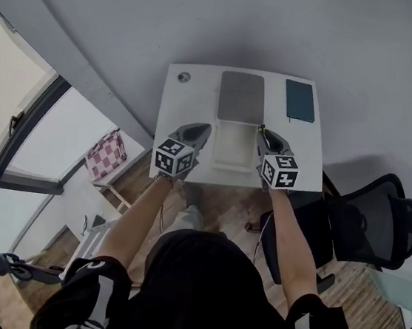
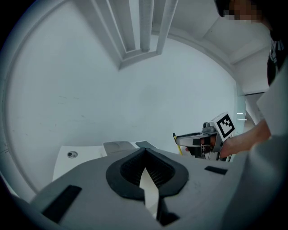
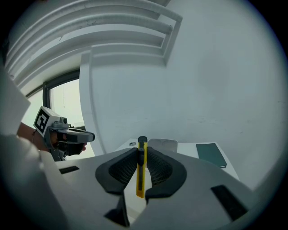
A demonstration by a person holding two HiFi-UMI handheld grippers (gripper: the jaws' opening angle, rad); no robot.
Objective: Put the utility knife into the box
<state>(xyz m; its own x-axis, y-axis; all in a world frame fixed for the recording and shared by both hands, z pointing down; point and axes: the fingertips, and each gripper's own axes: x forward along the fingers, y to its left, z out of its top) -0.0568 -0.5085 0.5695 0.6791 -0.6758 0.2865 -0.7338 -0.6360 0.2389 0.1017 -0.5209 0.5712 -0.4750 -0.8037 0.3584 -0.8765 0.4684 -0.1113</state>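
Observation:
The yellow utility knife (image 3: 141, 173) stands upright between the pads of my right gripper (image 3: 141, 152), which is shut on it; its dark tip pokes out above the jaws. In the head view the right gripper (image 1: 263, 135) hovers at the right side of the open white box (image 1: 234, 147) on the white table (image 1: 186, 113). My left gripper (image 1: 206, 129) hovers at the box's left side, jaw tips together with nothing between them (image 2: 145, 150). From the left gripper view the right gripper (image 2: 198, 139) shows with the knife (image 2: 177, 143).
A flat grey lid (image 1: 242, 96) lies behind the box. A dark green notebook (image 1: 300, 100) sits at the table's back right, a small round object (image 1: 184, 77) at the back left. A black office chair (image 1: 378, 218) stands right of the table.

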